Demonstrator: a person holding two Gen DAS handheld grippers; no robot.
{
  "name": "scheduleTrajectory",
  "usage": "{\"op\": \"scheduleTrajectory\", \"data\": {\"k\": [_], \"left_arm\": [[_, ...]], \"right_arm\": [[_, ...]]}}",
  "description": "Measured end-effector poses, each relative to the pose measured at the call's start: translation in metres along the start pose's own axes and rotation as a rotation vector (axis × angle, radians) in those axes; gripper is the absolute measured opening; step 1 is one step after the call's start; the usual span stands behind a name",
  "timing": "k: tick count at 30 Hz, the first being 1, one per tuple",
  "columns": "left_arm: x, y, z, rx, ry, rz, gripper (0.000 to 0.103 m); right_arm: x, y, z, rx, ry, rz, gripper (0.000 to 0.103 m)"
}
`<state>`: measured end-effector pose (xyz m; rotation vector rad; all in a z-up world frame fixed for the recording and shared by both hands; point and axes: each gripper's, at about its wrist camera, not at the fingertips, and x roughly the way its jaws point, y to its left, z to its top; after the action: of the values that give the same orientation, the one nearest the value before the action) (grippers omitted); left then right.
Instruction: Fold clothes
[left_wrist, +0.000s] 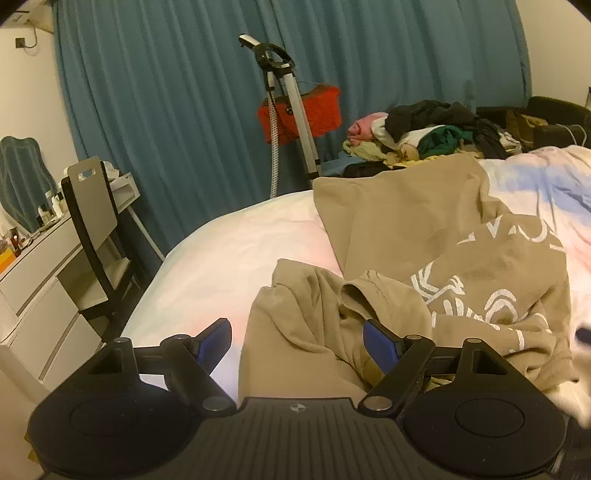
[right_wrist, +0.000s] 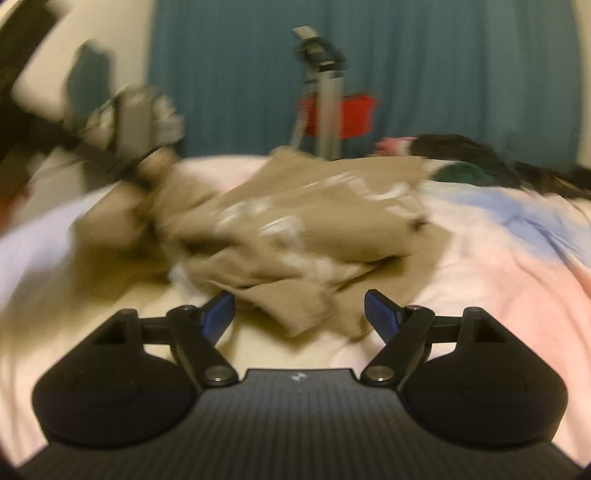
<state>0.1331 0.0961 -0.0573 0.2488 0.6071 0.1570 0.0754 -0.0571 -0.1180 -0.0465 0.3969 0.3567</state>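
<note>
A tan T-shirt (left_wrist: 424, 240) with white print lies crumpled on the bed (left_wrist: 229, 251), which has a pink, white and blue cover. My left gripper (left_wrist: 299, 341) hangs low over the shirt's near left part. Its blue pads stand wide apart, and a rumpled sleeve lies between them with neither pad pressing on it. The right wrist view is blurred. There my right gripper (right_wrist: 300, 314) is open over the near edge of the shirt (right_wrist: 295, 221), with a tan fold lying between the pads, ungripped. A blurred grey and black shape (right_wrist: 140, 122) sits at the shirt's far left.
A pile of mixed clothes (left_wrist: 424, 133) lies at the bed's far end. A garment steamer pole (left_wrist: 295, 110) with a red item (left_wrist: 317, 110) stands before the teal curtain (left_wrist: 166, 110). A chair (left_wrist: 92, 221) and white desk (left_wrist: 33, 266) are left of the bed.
</note>
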Motion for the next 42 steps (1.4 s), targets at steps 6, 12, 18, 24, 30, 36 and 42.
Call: {"op": "scheduleTrajectory", "data": {"k": [6,12,18,24,30,36,42], "left_arm": [[0.000,-0.018,-0.004,0.063,0.001,-0.055,0.080],[0.013,-0.044,-0.011,0.192,0.014,-0.025,0.081],[0.045,-0.044,-0.003,0.163,0.021,0.109,0.081],[0.064,-0.059,0.015,0.152,-0.058,0.158,0.082],[0.047,-0.038,0.027,0.013,-0.185,0.242,0.082],[0.008,-0.012,0.037,-0.128,-0.338,0.316,0.083],[-0.031,-0.015,0.034,-0.064,-0.314,0.256,0.083]], "right_arm": [[0.000,-0.056,0.008,0.310,-0.044,-0.147,0.079],[0.008,-0.070,0.000,0.390,0.028,-0.139,0.079],[0.012,-0.063,0.000,0.366,0.050,-0.143,0.079],[0.010,-0.064,-0.002,0.355,0.070,-0.134,0.079],[0.010,-0.063,-0.003,0.351,0.072,-0.135,0.079],[0.005,-0.060,-0.001,0.333,0.034,-0.143,0.079],[-0.006,-0.063,0.003,0.345,-0.036,-0.187,0.079]]}}
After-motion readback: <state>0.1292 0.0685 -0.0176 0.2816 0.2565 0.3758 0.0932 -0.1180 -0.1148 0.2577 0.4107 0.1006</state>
